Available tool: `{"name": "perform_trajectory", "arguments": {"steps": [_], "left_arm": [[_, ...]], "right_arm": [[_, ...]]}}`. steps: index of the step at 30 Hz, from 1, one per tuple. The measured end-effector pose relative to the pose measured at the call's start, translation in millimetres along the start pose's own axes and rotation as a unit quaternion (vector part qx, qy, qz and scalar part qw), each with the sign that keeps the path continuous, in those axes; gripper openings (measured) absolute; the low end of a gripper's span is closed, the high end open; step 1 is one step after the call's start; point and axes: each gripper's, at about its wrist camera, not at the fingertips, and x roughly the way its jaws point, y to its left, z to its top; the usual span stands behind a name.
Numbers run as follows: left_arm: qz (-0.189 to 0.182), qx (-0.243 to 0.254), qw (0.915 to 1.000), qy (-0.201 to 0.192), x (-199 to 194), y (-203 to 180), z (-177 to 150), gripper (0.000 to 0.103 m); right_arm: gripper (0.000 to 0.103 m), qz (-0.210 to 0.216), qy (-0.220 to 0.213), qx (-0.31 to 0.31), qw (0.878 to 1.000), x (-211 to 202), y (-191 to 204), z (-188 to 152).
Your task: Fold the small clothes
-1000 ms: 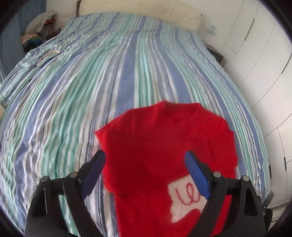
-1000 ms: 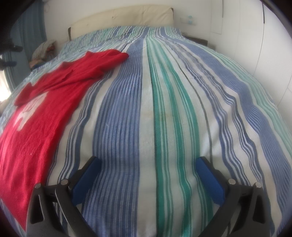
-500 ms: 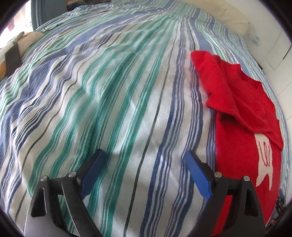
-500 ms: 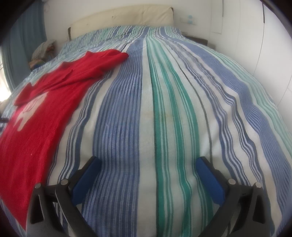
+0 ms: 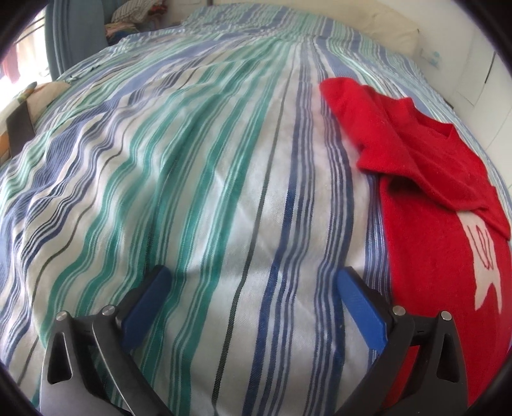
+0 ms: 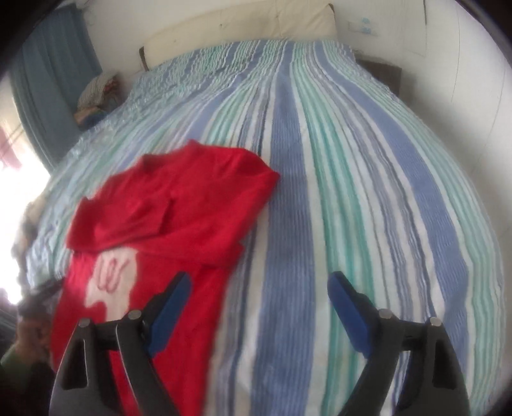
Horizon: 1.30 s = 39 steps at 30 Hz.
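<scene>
Left wrist view: left hand-held gripper (image 5: pixel 252 281) is spread wide and opening further, blue fingers (image 5: pixel 145 307) over bare striped bedspread (image 5: pixel 192 179), nothing between them. Red sweater (image 5: pixel 428 204) lies flat on the bed just beside the right-hand finger, toward the bed's right edge. One sleeve is folded across the chest; a white patch with red stitching (image 5: pixel 483 256) shows below the fold. Cream headboard (image 5: pixel 380 25) at the far end; pile of clothes (image 5: pixel 134 16) beyond the far left corner.

Right wrist view (blurred): right hand-held gripper (image 6: pixel 257 292) is moderately wide with jaws closing, clear of the cloth. Its left finger overlaps the red sweater (image 6: pixel 179 211) in the picture; contact cannot be told. The gap between the fingers shows only bedspread (image 6: pixel 352 192). Sweater lies on the left half of the bed, collar toward the headboard (image 6: pixel 243 28). Blue curtain (image 6: pixel 54 89) at left.
</scene>
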Motion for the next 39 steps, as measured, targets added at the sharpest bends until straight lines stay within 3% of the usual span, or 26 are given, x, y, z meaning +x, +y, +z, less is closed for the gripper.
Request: {"name": "perform_trajectory", "arguments": {"steps": [2,4,5,7,11,12,13,14,18,19,21,24,25,28,30,35,37,39], "left_arm": [[-0.002,-0.002,1.0000,-0.001,0,1,0,0.103],[-0.004,-0.003,1.0000,-0.002,0,1,0,0.103],[-0.004,-0.003,1.0000,-0.003,0,2,0,0.103],[-0.004,-0.002,1.0000,-0.003,0,1,0,0.103],[-0.004,-0.003,1.0000,-0.003,0,1,0,0.103],[-0.005,-0.003,1.0000,-0.004,0,1,0,0.103],[-0.005,-0.003,1.0000,-0.004,0,2,0,0.103],[-0.007,-0.003,1.0000,-0.004,0,2,0,0.103],[-0.006,-0.003,1.0000,-0.006,1,2,-1,0.103],[-0.004,-0.002,1.0000,-0.005,1,1,-1,0.103],[-0.003,-0.001,1.0000,-0.005,1,0,0,0.103],[-0.006,-0.004,1.0000,-0.006,-1,2,-1,0.103],[-0.007,-0.004,0.9999,-0.007,-3,2,-1,0.102],[-0.022,-0.001,0.9997,-0.006,-15,1,1,0.102],[-0.046,0.006,0.9989,-0.012,-23,-2,1,0.102],[-0.067,0.026,0.9974,0.007,-30,-18,0,0.102],[-0.085,0.017,0.9961,0.016,-35,-18,0,0.102],[-0.100,0.007,0.9949,0.016,-45,-18,1,0.102]], "right_arm": [[0.073,0.071,0.021,0.034,0.997,25,20,28],[0.057,0.122,0.059,0.071,0.988,61,39,46],[0.054,0.141,0.080,0.087,0.983,79,47,50],[0.052,0.152,0.117,0.100,0.976,112,64,53],[0.051,0.133,0.156,0.083,0.975,156,93,43],[0.042,0.136,0.163,0.088,0.973,165,96,39],[0.013,0.136,0.169,0.085,0.972,169,100,36],[0.008,0.124,0.163,0.072,0.976,168,105,35],[0.008,0.058,0.073,0.005,0.996,121,117,35],[0.008,0.042,0.063,-0.015,0.997,116,119,34],[0.011,0.020,0.087,-0.037,0.995,124,121,28],[0.038,-0.004,0.109,-0.017,0.994,133,108,18],[0.044,0.003,0.095,-0.002,0.995,129,103,15],[0.049,0.019,0.044,0.025,0.999,103,93,8],[0.049,0.041,0.020,0.010,0.999,81,91,3],[0.053,0.059,0.003,-0.036,0.998,40,88,-14],[0.059,0.057,0.005,-0.035,0.998,27,76,-32],[0.059,0.040,0.008,-0.047,0.998,13,60,-56]]}}
